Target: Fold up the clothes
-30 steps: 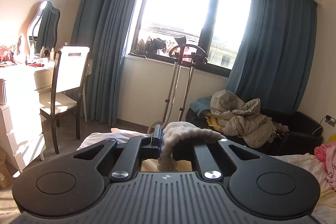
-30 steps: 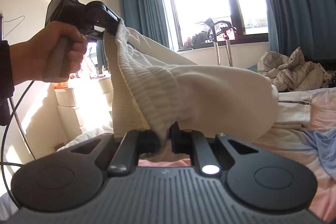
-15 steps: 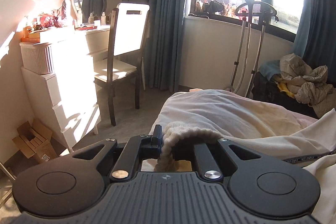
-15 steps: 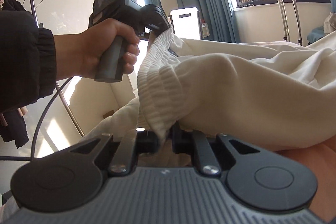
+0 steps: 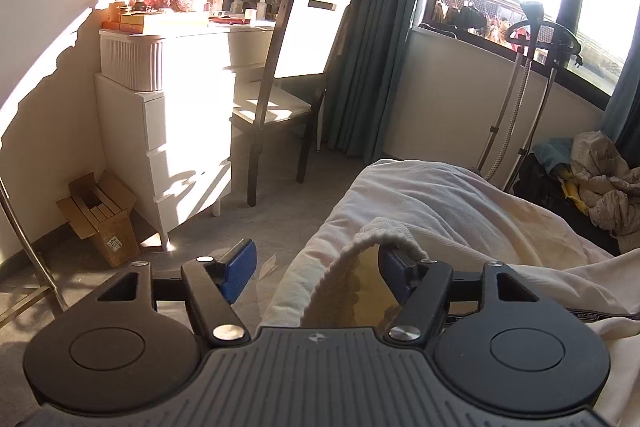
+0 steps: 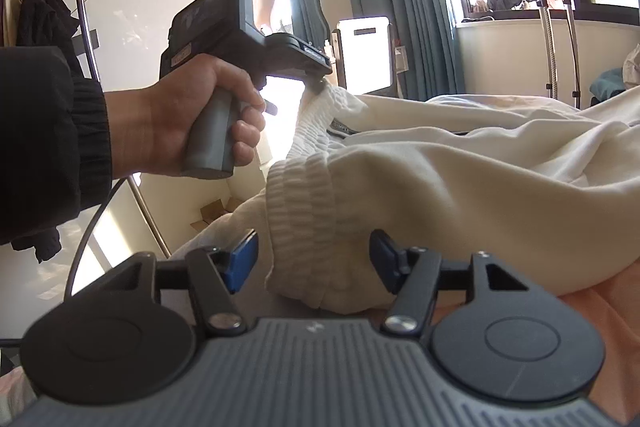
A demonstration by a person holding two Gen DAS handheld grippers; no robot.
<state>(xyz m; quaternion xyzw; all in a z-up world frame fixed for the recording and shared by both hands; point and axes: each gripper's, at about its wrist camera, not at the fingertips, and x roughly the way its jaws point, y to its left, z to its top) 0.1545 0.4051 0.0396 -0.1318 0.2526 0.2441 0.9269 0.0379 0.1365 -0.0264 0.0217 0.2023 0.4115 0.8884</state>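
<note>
Both hand-held grippers, left point(image 5: 314, 269) and right point(image 6: 312, 261), have just been opened wide, so the cream garment's point(image 6: 460, 179) ribbed hem is let go onto the bed point(image 6: 592, 307); regripping for a fold is probably needed next.

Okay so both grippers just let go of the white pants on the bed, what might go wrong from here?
The ribbed waistband is draped over one pad of the open left gripper, so pulling away may drag it. The cream pants lie rumpled near the bed's edge, so folds may set crooked or the cloth may slide off.
</note>
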